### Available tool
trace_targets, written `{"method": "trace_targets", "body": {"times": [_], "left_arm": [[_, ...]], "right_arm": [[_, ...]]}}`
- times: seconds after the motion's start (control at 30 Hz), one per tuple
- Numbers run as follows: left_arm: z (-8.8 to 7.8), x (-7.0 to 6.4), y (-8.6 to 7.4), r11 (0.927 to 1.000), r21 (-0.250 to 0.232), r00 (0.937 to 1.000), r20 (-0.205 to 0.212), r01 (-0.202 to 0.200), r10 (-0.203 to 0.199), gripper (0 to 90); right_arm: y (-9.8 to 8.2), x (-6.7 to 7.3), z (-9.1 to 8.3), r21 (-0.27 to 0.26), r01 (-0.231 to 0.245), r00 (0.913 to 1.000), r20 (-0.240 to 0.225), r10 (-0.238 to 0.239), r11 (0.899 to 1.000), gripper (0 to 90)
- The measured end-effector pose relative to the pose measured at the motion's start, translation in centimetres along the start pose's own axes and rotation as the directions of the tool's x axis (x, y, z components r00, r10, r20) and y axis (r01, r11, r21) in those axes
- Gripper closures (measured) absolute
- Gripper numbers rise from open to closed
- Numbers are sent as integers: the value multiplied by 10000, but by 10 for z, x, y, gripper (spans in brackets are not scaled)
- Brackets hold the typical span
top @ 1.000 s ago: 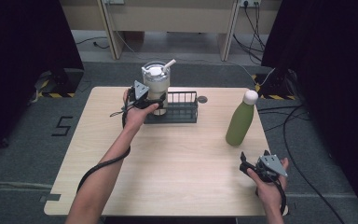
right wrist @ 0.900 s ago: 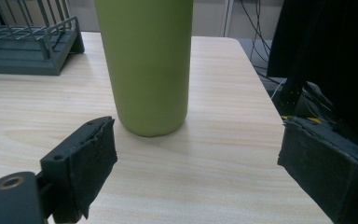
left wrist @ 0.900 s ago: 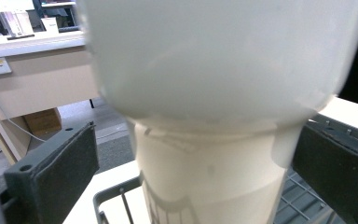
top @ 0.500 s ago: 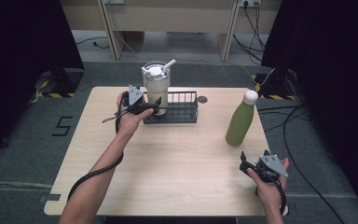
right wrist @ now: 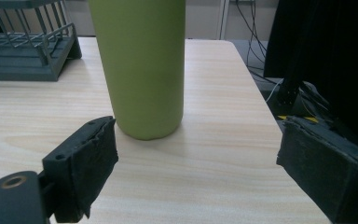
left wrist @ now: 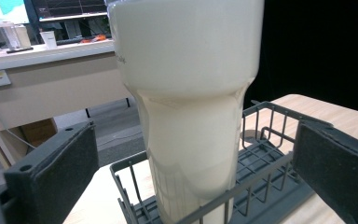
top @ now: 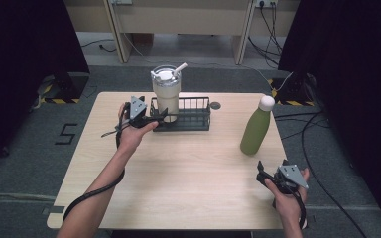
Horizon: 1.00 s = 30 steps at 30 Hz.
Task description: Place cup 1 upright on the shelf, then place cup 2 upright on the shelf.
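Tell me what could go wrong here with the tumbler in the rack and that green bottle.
The tall cream tumbler stands upright at the left end of the wire rack; the open left gripper sits close, and a sideways knock might tip it. The green bottle stands near the table's right edge, ahead of the open right gripper; a clumsy push could topple it.

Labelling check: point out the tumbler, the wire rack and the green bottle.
tumbler point(top: 167, 91): high view, on its cream side wall below the lid.
wire rack point(top: 195, 120): high view, on its bare floor, right of the tumbler.
green bottle point(right wrist: 140, 65): right gripper view, mid body.
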State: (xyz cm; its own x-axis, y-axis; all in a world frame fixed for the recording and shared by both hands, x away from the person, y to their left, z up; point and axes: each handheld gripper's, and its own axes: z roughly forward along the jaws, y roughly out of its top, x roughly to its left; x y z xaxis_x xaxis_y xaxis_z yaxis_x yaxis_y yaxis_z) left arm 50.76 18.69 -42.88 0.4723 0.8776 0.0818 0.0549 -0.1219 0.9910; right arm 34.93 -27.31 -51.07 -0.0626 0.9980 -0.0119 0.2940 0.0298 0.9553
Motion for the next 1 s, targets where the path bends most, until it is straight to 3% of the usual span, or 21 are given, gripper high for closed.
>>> {"method": "trace_targets", "body": {"times": [0.33,0.53,0.7,1.0], "left_arm": [[-11,-1,3,9997,-249,9999,98,-58,61,0],[-16,-4,-2,9998,-189,9998,207,-46,50,0],[-22,-4,-6,9998,-195,9998,203,-82,86,0],[-43,0,-10,9996,-256,9999,70,-114,116,0]], "right_arm": [[7,3,0,-174,135,9998,-121,-137,9998,116],[10,4,0,-241,316,9990,-305,-323,9992,91],[17,9,0,-320,608,9957,-681,-629,9976,59],[35,15,4,-736,722,9939,-779,-779,9947,58]]}}
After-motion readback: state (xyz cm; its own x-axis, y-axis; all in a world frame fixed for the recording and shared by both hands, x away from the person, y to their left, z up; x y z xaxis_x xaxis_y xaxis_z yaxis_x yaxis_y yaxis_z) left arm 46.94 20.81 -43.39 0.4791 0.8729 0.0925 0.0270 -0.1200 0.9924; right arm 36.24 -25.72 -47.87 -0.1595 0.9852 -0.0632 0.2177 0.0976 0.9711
